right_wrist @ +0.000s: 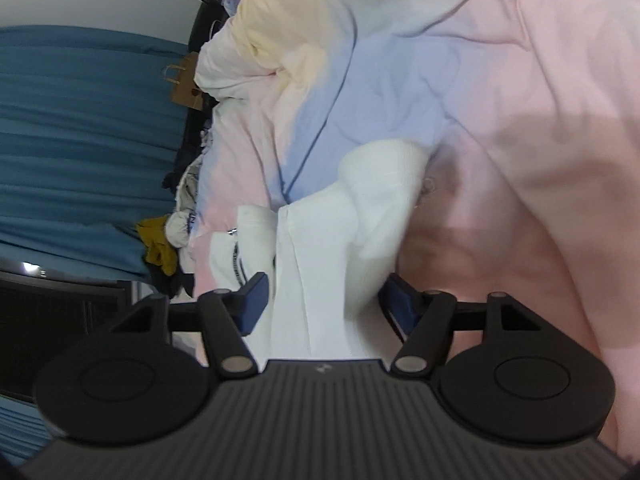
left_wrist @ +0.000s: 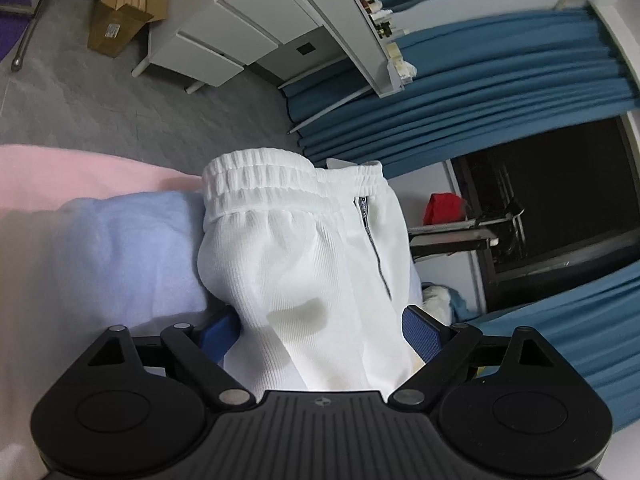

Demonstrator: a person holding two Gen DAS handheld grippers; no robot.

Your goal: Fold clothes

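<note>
White ribbed shorts (left_wrist: 296,248) with an elastic waistband (left_wrist: 260,184) and a dark-trimmed side pocket lie on the bed, waistband at the far end. My left gripper (left_wrist: 320,320) stands wide, its blue pads (left_wrist: 424,332) on either side of the lower part of the shorts; the fabric fills the gap and hides part of the left pad. In the right wrist view the same white shorts (right_wrist: 360,216) lie bunched on the pink and blue bedding (right_wrist: 520,100). My right gripper (right_wrist: 326,292) straddles a fold of them with its pads (right_wrist: 256,296) just clear of the cloth.
A pastel duvet (right_wrist: 288,40) is heaped at the far side of the bed. Blue curtains (left_wrist: 500,88), a white drawer unit (left_wrist: 216,48) and a cardboard box (left_wrist: 124,8) stand on the grey floor beyond. A pile of clothes (right_wrist: 168,248) lies by the bed's edge.
</note>
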